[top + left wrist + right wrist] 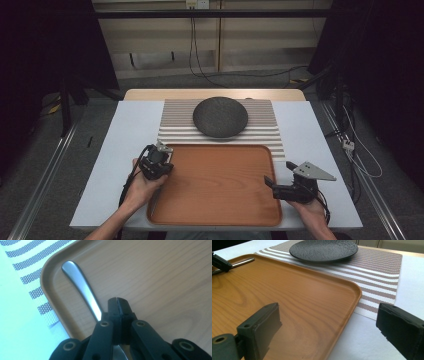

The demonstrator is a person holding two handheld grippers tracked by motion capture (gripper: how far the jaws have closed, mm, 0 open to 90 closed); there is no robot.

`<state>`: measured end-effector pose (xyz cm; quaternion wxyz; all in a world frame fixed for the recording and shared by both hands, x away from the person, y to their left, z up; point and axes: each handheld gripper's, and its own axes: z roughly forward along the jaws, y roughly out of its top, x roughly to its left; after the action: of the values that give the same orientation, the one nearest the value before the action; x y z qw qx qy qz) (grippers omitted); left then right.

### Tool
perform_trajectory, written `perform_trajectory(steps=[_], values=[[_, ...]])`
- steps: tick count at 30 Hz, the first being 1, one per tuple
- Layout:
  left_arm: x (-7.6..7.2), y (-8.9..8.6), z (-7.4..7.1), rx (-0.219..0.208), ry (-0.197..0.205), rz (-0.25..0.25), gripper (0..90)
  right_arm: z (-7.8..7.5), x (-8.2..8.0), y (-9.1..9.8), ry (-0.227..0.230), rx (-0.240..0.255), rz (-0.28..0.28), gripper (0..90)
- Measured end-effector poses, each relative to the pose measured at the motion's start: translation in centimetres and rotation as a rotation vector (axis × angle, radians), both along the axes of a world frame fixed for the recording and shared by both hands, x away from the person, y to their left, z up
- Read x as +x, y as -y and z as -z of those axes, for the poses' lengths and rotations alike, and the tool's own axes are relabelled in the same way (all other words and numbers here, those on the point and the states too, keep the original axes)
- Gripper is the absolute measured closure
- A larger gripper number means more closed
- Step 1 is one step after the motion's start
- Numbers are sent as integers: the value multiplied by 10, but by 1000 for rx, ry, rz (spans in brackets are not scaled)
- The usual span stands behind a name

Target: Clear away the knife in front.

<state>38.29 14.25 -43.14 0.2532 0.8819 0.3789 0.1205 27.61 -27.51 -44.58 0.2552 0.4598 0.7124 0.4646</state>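
Counting 1 wooden tray (220, 200), 1 black plate (220, 116), 1 striped mat (175, 120) upper centre. My left gripper (117, 301) is clenched beside 1 metal utensil handle (80, 287); right gripper (329, 327) released.

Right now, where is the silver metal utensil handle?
In the left gripper view, the silver metal utensil handle lies in the wooden tray, near its rounded corner beside the striped placemat, running under the shut left hand-held gripper.

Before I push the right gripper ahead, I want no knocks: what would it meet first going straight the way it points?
Probably nothing at once. The right gripper, jaws open, points low across the tray's near corner. Beyond lies the striped mat, with the dark plate off to the side. Depth is hard to judge.
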Motion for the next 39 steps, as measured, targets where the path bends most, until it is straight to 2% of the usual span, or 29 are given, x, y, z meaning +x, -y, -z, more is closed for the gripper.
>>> perform_trajectory(steps=[8, 16, 22, 25, 30, 32, 37, 39], values=[[-5, -9, 1, -16, 0, -8, 900, 0, 0, 0, -3, -1, 0, 53], [-9, -13, 3, -52, -2, -14, 900, 0, 0, 0, -3, 1, 1, 53], [-11, -16, 3, -61, 11, -5, 900, 0, 0, 0, -2, 3, -2, 52], [-14, -15, 2, -88, 29, 5, 899, 0, 0, 0, -3, 2, -3, 53], [-15, -16, -3, -159, 70, 23, 745, 0, 0, 0, -3, 4, -1, 53], [-15, -16, -4, -167, 83, 20, 642, 0, 0, 0, -1, 5, 0, 53], [-16, -11, -7, -197, 141, 43, 296, -1, -1, 1, 0, 8, 5, 53], [-16, -9, -9, -216, 148, 41, 198, 0, -1, 2, -2, 7, 6, 53]])
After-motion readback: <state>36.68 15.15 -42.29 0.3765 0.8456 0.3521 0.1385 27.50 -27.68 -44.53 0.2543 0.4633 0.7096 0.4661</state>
